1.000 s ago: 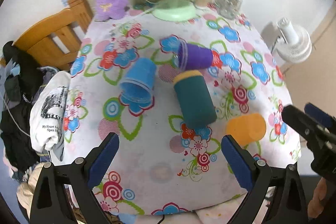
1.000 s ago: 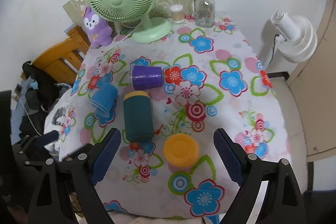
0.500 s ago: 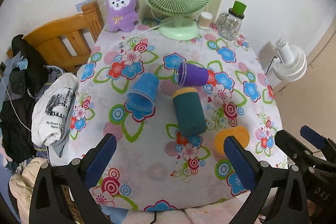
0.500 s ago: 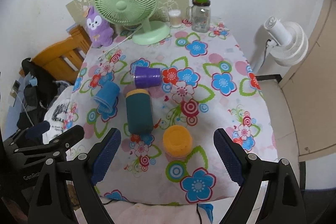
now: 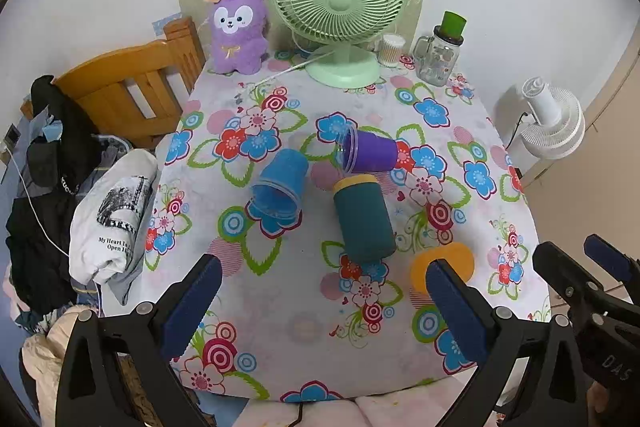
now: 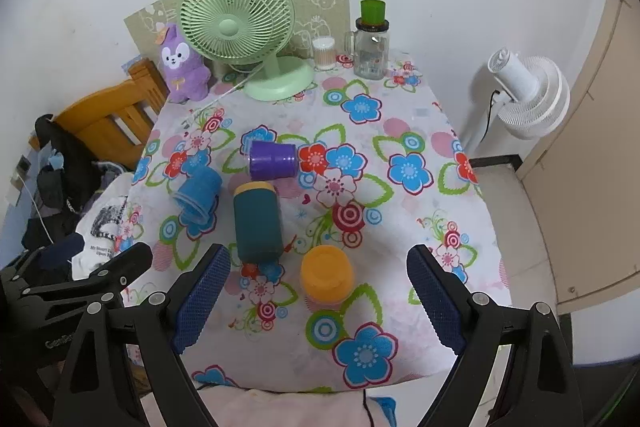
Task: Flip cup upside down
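Several cups sit on the flowered table (image 5: 280, 307) (image 6: 400, 187). An orange cup (image 6: 326, 275) (image 5: 452, 263) stands upside down near the front. A teal cup with a yellow rim (image 5: 362, 217) (image 6: 258, 221), a blue cup (image 5: 280, 183) (image 6: 198, 195) and a purple cup (image 5: 368, 151) (image 6: 274, 159) lie on their sides. My left gripper (image 5: 324, 311) is open and empty above the front edge. My right gripper (image 6: 320, 303) is open and empty, with the orange cup ahead between its fingers.
A green desk fan (image 5: 340, 11), a purple plush toy (image 5: 238, 31), a glass jar with a green lid (image 5: 440, 51) and a small white jar stand at the back. A wooden chair (image 5: 128, 91) with clothes is at the left. A white floor fan (image 6: 528, 95) is at the right.
Both grippers have pulled back and up from the table, so more of it shows. The cups have not moved. Both grippers stay open.
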A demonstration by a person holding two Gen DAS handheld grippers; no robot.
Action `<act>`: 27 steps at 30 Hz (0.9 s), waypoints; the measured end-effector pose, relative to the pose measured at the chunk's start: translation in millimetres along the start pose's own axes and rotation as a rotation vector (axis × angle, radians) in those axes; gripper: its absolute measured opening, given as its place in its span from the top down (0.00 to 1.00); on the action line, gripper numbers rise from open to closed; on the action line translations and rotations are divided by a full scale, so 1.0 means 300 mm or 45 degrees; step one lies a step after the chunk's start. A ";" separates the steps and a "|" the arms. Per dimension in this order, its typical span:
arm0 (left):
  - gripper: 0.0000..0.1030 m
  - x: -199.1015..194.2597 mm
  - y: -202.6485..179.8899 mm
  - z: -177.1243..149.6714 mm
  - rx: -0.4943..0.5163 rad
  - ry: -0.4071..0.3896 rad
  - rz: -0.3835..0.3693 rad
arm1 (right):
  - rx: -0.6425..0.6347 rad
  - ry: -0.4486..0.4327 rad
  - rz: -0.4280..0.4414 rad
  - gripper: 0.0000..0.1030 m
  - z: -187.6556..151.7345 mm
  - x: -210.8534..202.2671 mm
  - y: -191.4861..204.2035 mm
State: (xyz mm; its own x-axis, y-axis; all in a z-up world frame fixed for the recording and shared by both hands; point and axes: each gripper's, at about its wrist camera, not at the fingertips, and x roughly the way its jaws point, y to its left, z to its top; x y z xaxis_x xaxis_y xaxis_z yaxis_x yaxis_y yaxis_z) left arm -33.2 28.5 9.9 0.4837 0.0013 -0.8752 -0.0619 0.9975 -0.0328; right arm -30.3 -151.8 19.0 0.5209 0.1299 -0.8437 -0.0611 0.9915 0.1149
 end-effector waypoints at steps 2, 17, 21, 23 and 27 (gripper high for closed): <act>0.00 -0.006 -0.006 0.001 0.019 -0.005 0.014 | -0.004 -0.003 -0.010 0.11 0.002 0.002 0.004; 0.00 -0.015 -0.031 0.011 0.065 -0.018 0.038 | 0.018 -0.024 -0.039 0.11 0.001 -0.002 -0.012; 0.00 -0.015 -0.031 0.012 0.063 -0.021 0.038 | 0.020 -0.025 -0.037 0.11 0.000 -0.001 -0.012; 0.00 -0.015 -0.031 0.012 0.061 -0.021 0.036 | 0.024 -0.021 -0.028 0.11 0.000 0.000 -0.013; 0.00 -0.013 -0.036 0.012 0.060 -0.036 0.048 | 0.020 -0.020 -0.019 0.11 0.001 0.004 -0.008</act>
